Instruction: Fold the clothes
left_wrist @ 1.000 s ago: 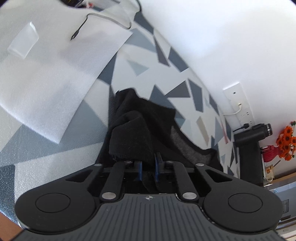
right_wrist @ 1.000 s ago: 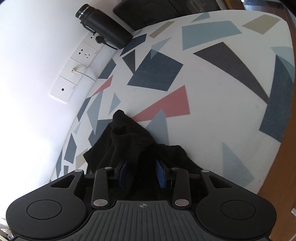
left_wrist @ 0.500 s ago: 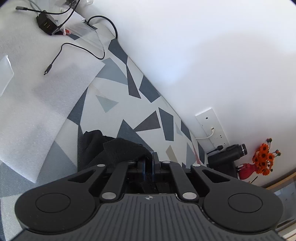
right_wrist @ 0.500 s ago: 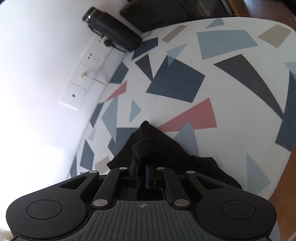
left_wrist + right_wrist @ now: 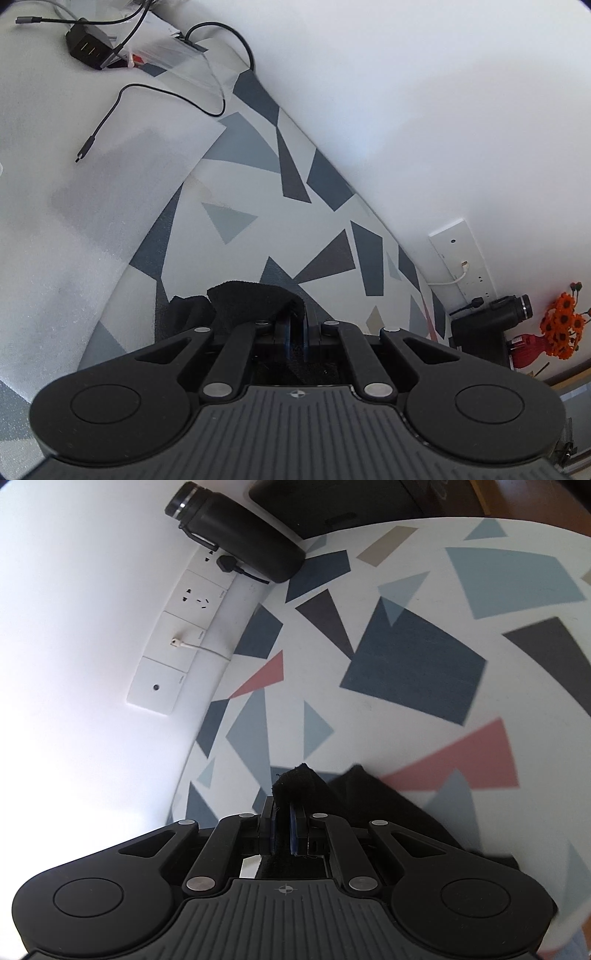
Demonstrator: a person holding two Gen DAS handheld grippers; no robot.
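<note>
This looked like a lived-in home room. A white cloth with grey, blue and pink triangles [image 5: 424,672] met a white wall carrying white sockets [image 5: 177,642]; at lower right of the left view stood a red vase of orange flowers [image 5: 559,328].

Ahead of me lie a white foam sheet [image 5: 74,206], a loose black cable [image 5: 110,110], a black flask [image 5: 236,535], wall sockets [image 5: 184,627] and orange flowers [image 5: 563,325].

My left gripper [image 5: 295,332] and right gripper [image 5: 282,825] each pinch the garment [image 5: 255,301] over the tablecloth [image 5: 406,709]. Flask [image 5: 240,531] stands against the wall behind. Foam sheet [image 5: 74,184] lies far left.
</note>
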